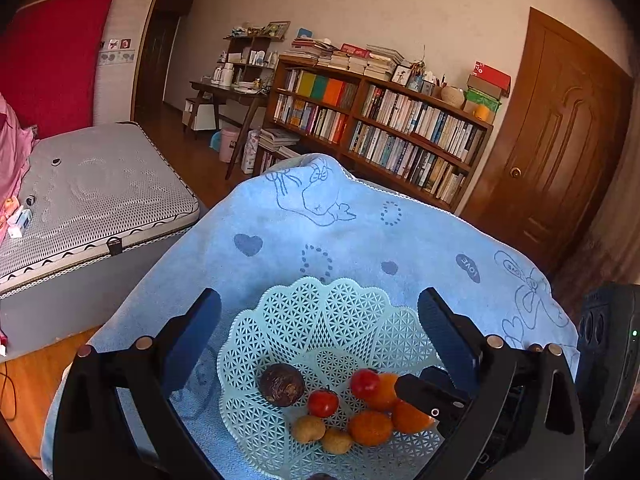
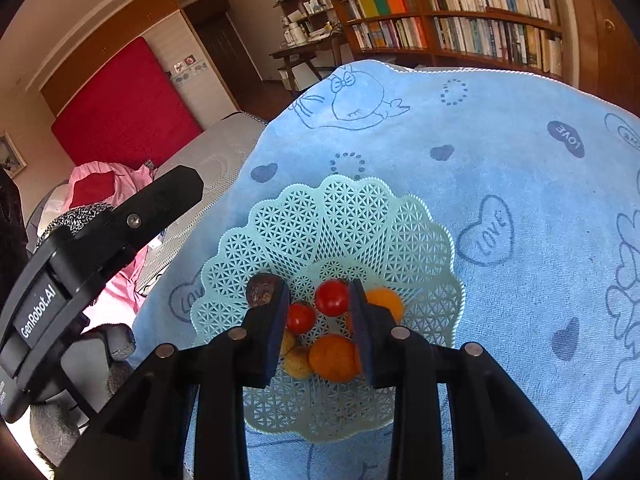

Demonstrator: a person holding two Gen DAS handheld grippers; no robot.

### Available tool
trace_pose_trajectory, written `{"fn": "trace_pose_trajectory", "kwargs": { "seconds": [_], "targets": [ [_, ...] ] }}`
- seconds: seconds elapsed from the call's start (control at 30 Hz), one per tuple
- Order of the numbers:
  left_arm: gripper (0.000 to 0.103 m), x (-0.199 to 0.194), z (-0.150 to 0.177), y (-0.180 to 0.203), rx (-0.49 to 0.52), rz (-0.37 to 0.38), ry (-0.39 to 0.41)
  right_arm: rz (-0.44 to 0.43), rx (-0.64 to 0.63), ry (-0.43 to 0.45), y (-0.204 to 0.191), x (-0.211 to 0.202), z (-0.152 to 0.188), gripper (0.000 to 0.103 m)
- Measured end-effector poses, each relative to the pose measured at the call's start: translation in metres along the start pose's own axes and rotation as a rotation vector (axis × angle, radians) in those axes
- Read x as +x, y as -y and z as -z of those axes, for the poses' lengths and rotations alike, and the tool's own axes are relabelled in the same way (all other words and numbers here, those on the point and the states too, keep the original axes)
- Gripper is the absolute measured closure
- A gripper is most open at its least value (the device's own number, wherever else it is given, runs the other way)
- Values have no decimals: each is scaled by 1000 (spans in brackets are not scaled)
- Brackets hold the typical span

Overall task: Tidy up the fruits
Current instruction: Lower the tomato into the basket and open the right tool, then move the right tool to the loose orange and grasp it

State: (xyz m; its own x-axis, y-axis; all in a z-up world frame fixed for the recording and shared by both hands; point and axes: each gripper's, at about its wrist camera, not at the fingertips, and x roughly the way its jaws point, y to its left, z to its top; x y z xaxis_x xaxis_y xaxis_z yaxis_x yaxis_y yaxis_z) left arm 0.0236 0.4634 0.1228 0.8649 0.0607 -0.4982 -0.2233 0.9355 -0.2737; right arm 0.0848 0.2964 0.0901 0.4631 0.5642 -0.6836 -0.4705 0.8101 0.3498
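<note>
Fruits (image 2: 320, 328) heaped in upright basket (image 2: 360, 216), no long axis.

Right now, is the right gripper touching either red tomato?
Cannot tell. In the right wrist view the right gripper hangs open over the tomatoes in the basket; the height gap isn't visible.

My right gripper (image 2: 318, 300) sits low over the lattice basket (image 2: 420, 236), jaws part open around a red tomato (image 2: 331, 298), with oranges (image 2: 333, 357) and a dark fruit (image 2: 261, 289) crowding both sides. The basket's far half is bare. My left gripper (image 1: 320, 320) hangs wide above it. The blue towel (image 2: 520, 168) around the basket lies clear.
</note>
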Motion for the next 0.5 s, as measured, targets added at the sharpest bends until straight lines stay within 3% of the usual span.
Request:
{"fn": "trace_pose_trajectory", "kwargs": {
  "seconds": [0.23, 0.37, 0.5],
  "targets": [
    [3, 1, 0, -1, -14, -8, -3, 25, 45, 8, 14, -6, 8, 69],
    [3, 3, 2, 3, -2, -12, -12, 72, 55, 40, 21, -13, 13, 58],
    [3, 5, 4, 9, 25, -14, -25, 120, 72, 88, 30, -24, 17, 33]
  ]
}}
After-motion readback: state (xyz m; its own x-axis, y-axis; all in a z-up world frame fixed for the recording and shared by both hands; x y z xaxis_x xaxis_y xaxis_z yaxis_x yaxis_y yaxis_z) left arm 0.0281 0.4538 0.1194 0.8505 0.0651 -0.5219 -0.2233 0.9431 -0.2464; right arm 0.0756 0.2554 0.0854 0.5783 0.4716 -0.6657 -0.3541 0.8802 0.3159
